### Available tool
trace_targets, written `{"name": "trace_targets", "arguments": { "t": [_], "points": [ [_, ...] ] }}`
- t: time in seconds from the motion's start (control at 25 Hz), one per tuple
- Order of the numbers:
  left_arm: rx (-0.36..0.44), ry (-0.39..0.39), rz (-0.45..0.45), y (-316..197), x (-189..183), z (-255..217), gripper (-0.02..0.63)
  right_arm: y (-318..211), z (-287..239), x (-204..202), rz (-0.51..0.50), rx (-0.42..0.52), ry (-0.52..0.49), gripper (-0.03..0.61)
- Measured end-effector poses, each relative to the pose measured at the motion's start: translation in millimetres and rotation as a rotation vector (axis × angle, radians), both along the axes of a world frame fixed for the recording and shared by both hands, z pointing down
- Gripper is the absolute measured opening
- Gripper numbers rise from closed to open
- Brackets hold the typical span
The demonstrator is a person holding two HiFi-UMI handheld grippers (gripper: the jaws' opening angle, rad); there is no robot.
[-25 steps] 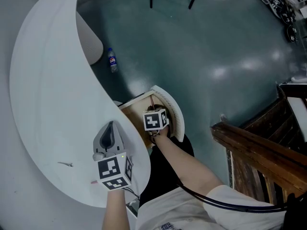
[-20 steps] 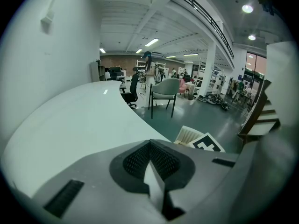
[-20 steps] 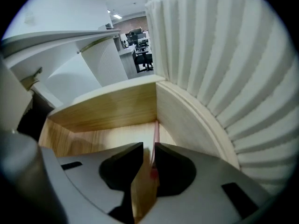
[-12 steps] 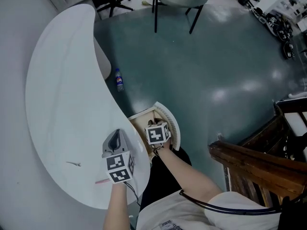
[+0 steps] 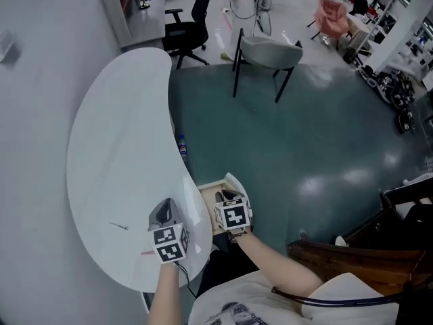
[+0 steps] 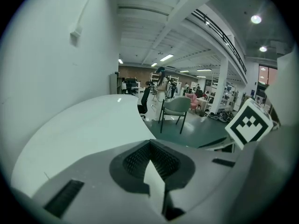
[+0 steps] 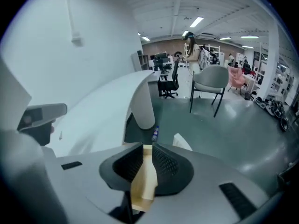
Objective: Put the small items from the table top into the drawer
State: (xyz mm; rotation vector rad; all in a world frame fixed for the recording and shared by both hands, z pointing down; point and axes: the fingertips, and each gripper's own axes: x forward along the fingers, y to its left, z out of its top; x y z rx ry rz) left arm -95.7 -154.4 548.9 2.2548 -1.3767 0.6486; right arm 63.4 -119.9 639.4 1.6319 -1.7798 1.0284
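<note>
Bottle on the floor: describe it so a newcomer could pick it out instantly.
Find the curved white table. On the dark green floor by its inner edge, beyond the open drawer, sits a small plastic bottle. It is the only loose item there, with a blue label.
</note>
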Motion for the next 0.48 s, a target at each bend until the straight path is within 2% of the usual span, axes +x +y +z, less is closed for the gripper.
{"name": "trace_targets", "arguments": {
  "t": [0.2,0.48],
  "points": [
    [0.058,0.029,-0.047,20,-20,-43,0.025,9,-79,-28,-0.11,0.146,-0.038,0.069],
    [0.129,0.039,-0.123,40,-46,-95,0.025,15,-154,-57,-0.248,0.287,-0.108,0.067]
  ]
}}
